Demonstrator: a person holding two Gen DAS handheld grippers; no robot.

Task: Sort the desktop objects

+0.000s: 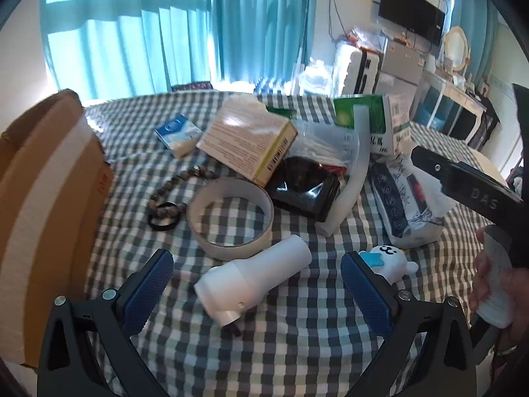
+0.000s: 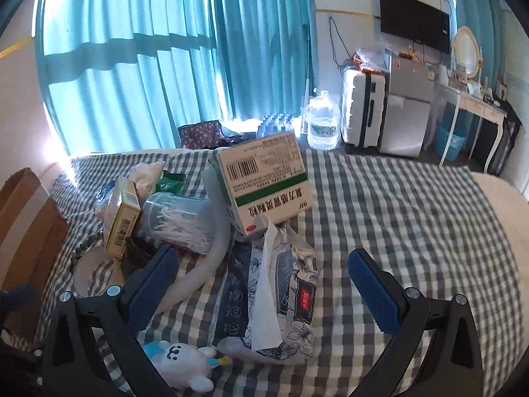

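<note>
My left gripper is open, low over the checked cloth, with a white plastic bottle lying on its side between its fingers. A tape ring, a bead bracelet, a black case and a yellow-edged box lie beyond it. My right gripper is open and empty over a floral tissue pack. A green-and-white medicine box and a cotton-swab jar lie behind the pack. A white plush toy sits by the right gripper's left finger; it also shows in the left wrist view.
A cardboard box stands at the left edge of the cloth. A small blue-and-white packet lies at the back. A curved white tube rests by the black case. The cloth's right half is bare. Furniture stands beyond the far edge.
</note>
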